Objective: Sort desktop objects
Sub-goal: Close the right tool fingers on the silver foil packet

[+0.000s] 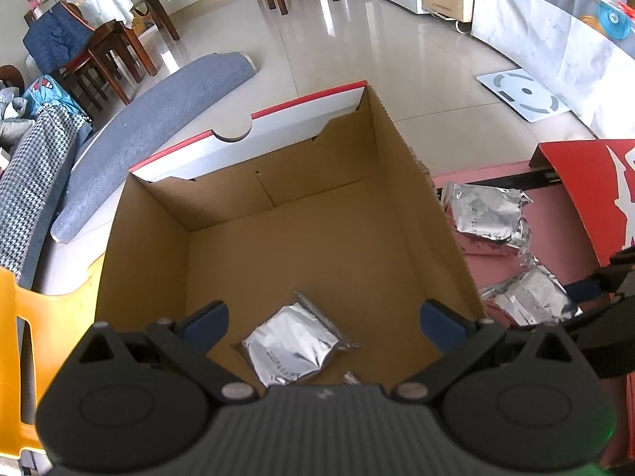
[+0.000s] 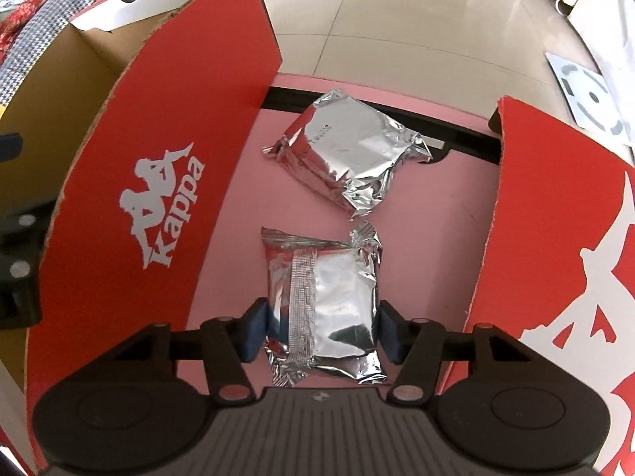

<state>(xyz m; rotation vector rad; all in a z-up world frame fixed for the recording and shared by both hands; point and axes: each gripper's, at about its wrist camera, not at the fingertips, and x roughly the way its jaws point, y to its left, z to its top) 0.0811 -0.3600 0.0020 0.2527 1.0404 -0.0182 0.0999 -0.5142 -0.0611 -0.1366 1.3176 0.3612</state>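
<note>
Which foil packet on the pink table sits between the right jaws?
The nearer foil packet, with the ribbed seam strip up; the far packet lies beyond it, untouched.

The near foil packet's (image 2: pixel 321 309) lower end is being hidden by the right gripper's body; the second red box (image 2: pixel 563 261) is being cut off at the right edge; print on the far packet (image 2: pixel 349 150) is being left too small to read.

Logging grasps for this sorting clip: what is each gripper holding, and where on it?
Left gripper: open, holding nothing. Right gripper: its pads bracket the near foil packet at its two side edges; a firm clamp cannot be told.
</note>
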